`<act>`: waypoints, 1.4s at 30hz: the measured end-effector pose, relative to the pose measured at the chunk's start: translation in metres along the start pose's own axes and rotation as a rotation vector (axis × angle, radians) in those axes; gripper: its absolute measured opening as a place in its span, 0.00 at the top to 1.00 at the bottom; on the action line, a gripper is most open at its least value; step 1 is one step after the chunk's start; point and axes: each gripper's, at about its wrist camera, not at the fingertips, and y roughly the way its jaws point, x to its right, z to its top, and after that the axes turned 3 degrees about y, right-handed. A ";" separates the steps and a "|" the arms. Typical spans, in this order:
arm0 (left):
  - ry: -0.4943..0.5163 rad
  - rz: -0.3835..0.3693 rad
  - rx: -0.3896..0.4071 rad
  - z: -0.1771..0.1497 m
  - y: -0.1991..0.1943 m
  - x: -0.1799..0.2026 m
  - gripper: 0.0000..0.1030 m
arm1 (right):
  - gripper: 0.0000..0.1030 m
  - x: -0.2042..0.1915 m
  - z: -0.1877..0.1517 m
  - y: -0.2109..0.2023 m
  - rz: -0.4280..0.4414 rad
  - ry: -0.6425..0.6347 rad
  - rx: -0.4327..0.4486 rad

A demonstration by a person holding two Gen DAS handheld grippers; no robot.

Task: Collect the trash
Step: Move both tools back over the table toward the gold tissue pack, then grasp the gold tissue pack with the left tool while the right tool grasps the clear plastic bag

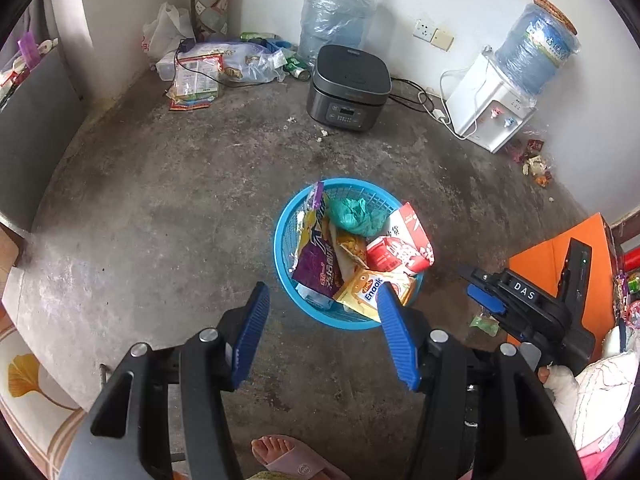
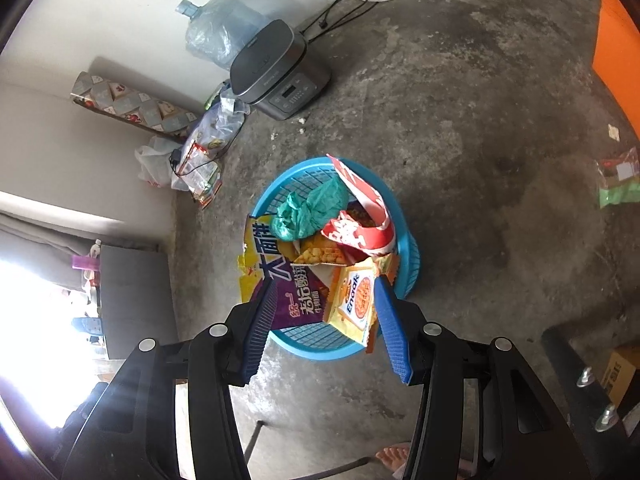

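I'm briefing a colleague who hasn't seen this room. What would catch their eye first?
The blue basket in the middle of the bare concrete floor, heaped with bright wrappers: a purple noodle packet, a red-and-white bag and a green plastic bag. Both grippers hang open above it, empty. Behind, a dark rice cooker stands by the wall.

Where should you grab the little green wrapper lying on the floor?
Probably from straight above. The green wrapper lies flat on the bare floor, so pinch its crinkled raised middle, pads either side across the narrow way. It is beside the right gripper, apart from the blue basket.
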 end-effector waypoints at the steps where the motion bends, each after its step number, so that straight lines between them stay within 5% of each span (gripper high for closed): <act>1: -0.005 0.004 0.015 -0.001 -0.009 -0.003 0.47 | 0.53 -0.005 -0.001 -0.005 0.008 -0.017 0.007; 10: -0.034 0.093 0.133 -0.052 -0.145 -0.062 0.43 | 0.53 -0.078 -0.052 -0.043 0.213 -0.328 -0.054; 15: -0.146 0.260 0.217 -0.149 -0.256 -0.124 0.38 | 0.53 -0.142 -0.116 -0.057 0.409 -0.550 -0.195; 18: -0.270 0.405 0.257 -0.226 -0.313 -0.159 0.36 | 0.53 -0.178 -0.161 -0.068 0.493 -0.700 -0.280; 21: -0.429 0.464 0.276 -0.304 -0.351 -0.184 0.35 | 0.53 -0.203 -0.205 -0.074 0.559 -0.790 -0.396; 25: -0.574 0.443 0.296 -0.386 -0.372 -0.196 0.35 | 0.53 -0.223 -0.265 -0.081 0.599 -0.895 -0.554; 30: -0.681 0.365 0.323 -0.445 -0.361 -0.195 0.35 | 0.53 -0.235 -0.336 -0.091 0.587 -1.058 -0.694; 38: -0.744 0.258 0.440 -0.486 -0.353 -0.206 0.37 | 0.53 -0.247 -0.435 -0.099 0.518 -1.294 -0.848; 42: -0.733 0.207 0.489 -0.480 -0.348 -0.223 0.50 | 0.54 -0.243 -0.476 -0.121 0.535 -1.422 -0.919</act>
